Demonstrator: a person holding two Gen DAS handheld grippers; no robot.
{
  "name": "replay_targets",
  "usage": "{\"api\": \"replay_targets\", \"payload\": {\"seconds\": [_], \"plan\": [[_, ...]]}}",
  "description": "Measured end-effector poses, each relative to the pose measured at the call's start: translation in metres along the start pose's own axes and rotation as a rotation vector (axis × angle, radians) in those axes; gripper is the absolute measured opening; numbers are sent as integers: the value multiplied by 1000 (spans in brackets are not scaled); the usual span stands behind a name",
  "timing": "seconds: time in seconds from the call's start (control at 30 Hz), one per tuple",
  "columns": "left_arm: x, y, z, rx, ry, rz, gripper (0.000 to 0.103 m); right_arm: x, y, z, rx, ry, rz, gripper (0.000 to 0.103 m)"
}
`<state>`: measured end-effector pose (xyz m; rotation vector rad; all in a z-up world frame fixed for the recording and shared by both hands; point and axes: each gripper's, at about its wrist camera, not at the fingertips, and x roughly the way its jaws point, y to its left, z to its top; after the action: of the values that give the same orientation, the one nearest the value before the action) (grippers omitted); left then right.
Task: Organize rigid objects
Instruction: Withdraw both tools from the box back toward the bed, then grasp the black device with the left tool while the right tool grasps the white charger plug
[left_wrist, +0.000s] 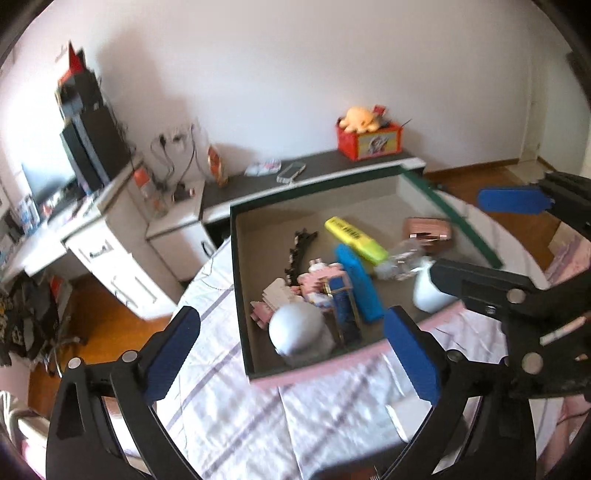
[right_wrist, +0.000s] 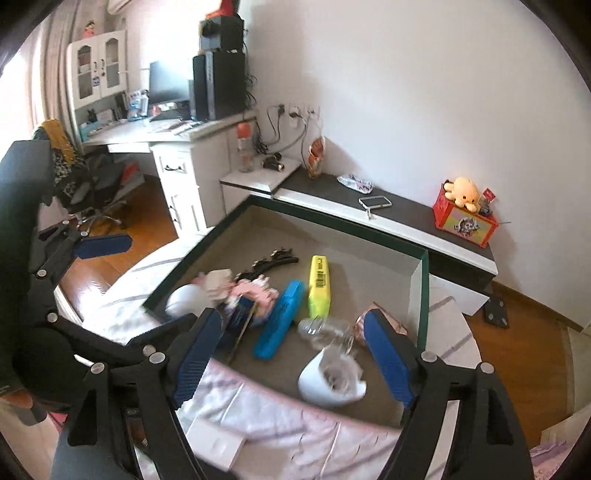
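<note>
A dark green open box (left_wrist: 236, 258) (right_wrist: 424, 295) sits on the checked cloth. Inside it lie a yellow highlighter (left_wrist: 356, 240) (right_wrist: 318, 286), a blue case (left_wrist: 360, 284) (right_wrist: 280, 319), a pink-and-white block toy (left_wrist: 314, 280) (right_wrist: 255, 290), a white rounded object (left_wrist: 297, 328) (right_wrist: 181, 297), a white cup on its side (left_wrist: 424, 291) (right_wrist: 328, 380), a clear plastic bottle (left_wrist: 400, 258) (right_wrist: 325, 330), a black toothed strip (left_wrist: 299, 247) (right_wrist: 266, 264) and a pink item (left_wrist: 428, 229). My left gripper (left_wrist: 291, 354) is open and empty before the box. My right gripper (right_wrist: 291, 358) is open and empty above the box's near edge.
The box rests on a round table with a white and pink checked cloth (left_wrist: 332, 413). A flat white box (right_wrist: 218, 443) lies on the cloth near the right gripper. A low dark shelf (right_wrist: 406, 218) with a red toy box (right_wrist: 465, 221) stands behind, a desk (right_wrist: 147, 129) to the left.
</note>
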<state>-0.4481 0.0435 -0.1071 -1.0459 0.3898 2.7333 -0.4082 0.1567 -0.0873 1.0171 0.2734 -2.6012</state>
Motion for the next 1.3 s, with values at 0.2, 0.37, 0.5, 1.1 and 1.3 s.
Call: {"api": "replay_targets", "payload": {"seconds": [0.2, 0.37, 0.5, 1.1, 1.3], "plan": [[-49, -13, -24, 14, -72, -12, 103, -47, 9, -32, 19, -66, 3, 86], [-64, -24, -48, 78, -59, 16, 103, -71, 9, -65, 50, -94, -25, 103], [-68, -29, -68, 88, -38, -6, 103, -79, 6, -92, 80, -86, -34, 103], [11, -57, -132, 206, 173, -130, 103, -42, -21, -173, 245, 57, -39, 103], [13, -63, -130, 197, 185, -205, 89, -36, -29, -179, 259, 69, -40, 103]]}}
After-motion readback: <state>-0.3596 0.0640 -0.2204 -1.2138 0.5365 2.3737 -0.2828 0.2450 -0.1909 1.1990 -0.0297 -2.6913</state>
